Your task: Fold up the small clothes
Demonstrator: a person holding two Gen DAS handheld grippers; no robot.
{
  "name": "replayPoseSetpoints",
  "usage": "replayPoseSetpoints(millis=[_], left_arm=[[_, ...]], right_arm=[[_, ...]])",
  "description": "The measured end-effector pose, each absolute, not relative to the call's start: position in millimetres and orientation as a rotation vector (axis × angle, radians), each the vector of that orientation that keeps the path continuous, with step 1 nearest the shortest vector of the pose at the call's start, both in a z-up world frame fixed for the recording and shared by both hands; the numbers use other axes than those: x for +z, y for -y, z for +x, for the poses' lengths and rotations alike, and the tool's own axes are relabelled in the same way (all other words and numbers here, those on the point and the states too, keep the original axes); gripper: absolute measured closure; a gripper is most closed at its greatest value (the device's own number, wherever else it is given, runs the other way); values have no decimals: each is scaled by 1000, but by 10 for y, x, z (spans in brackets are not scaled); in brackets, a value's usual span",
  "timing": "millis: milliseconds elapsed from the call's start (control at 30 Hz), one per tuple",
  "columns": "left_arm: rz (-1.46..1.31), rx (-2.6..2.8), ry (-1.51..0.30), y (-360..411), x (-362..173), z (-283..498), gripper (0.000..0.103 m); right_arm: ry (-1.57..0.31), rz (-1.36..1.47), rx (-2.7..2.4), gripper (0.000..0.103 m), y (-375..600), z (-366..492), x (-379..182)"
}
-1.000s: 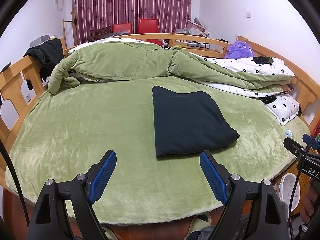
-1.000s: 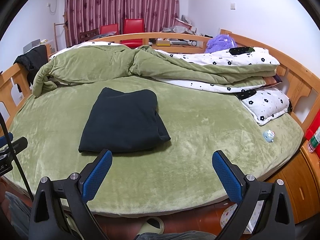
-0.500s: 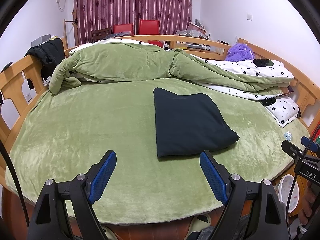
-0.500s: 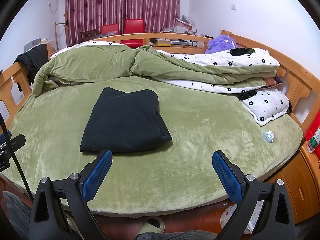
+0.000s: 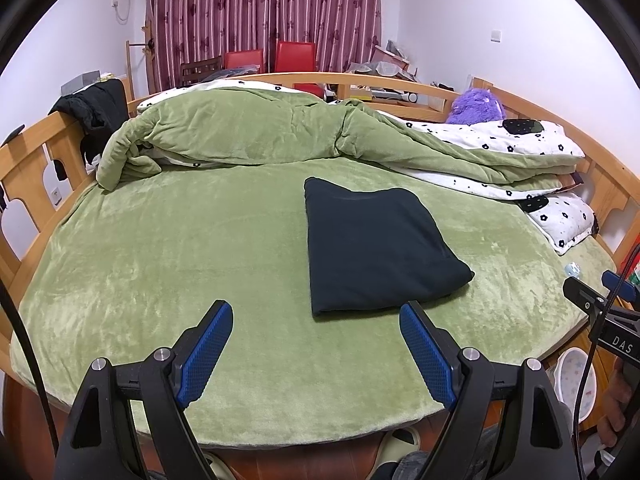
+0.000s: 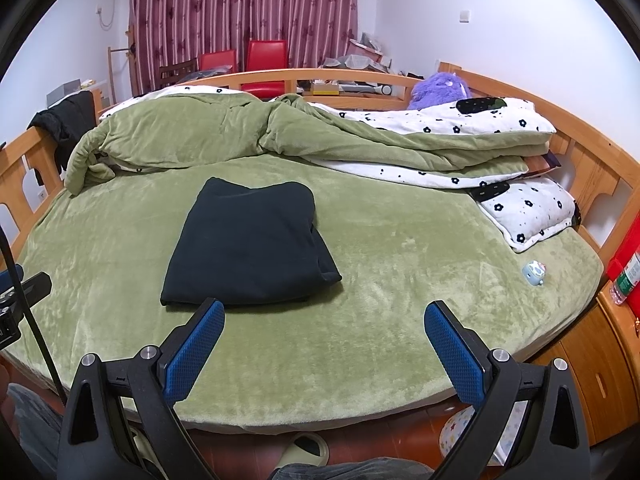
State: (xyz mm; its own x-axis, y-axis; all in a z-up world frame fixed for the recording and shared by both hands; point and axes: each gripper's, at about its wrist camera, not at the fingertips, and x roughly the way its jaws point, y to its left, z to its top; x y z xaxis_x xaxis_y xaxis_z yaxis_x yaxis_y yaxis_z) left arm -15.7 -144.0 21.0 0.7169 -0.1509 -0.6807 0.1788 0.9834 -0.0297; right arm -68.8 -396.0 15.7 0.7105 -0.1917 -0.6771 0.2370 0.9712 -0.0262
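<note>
A dark navy garment (image 5: pixel 376 246) lies folded into a neat rectangle on the green plush bed cover (image 5: pixel 180 264); it also shows in the right wrist view (image 6: pixel 250 242). My left gripper (image 5: pixel 316 322) is open and empty, held near the bed's front edge just short of the garment's near edge. My right gripper (image 6: pixel 324 320) is open and empty, held back over the front edge, to the right of the garment. Neither gripper touches the cloth.
A bunched green duvet (image 5: pixel 256 132) and flowered white bedding (image 6: pixel 480 120) lie across the back. A flowered pillow (image 6: pixel 528 212) and a small blue toy (image 6: pixel 534 273) sit at the right. A wooden rail (image 5: pixel 24 168) rings the bed. A purple plush toy (image 6: pixel 438 90) sits behind.
Both grippers have drawn back and risen very slightly, so the bed looks a little farther off. The folded garment has not moved. Both grippers stay open.
</note>
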Motion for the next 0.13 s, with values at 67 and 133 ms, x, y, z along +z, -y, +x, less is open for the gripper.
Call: replayPoseSetpoints(millis=[67,133], left_arm=[[41,-183,-747,1452,233,-169,18],[41,-183,-744,1461,242,-192,18]], right_arm=[[-742,66,-241,4,3951,-695,168],[-740,69,-243,4,3946,-712,188]])
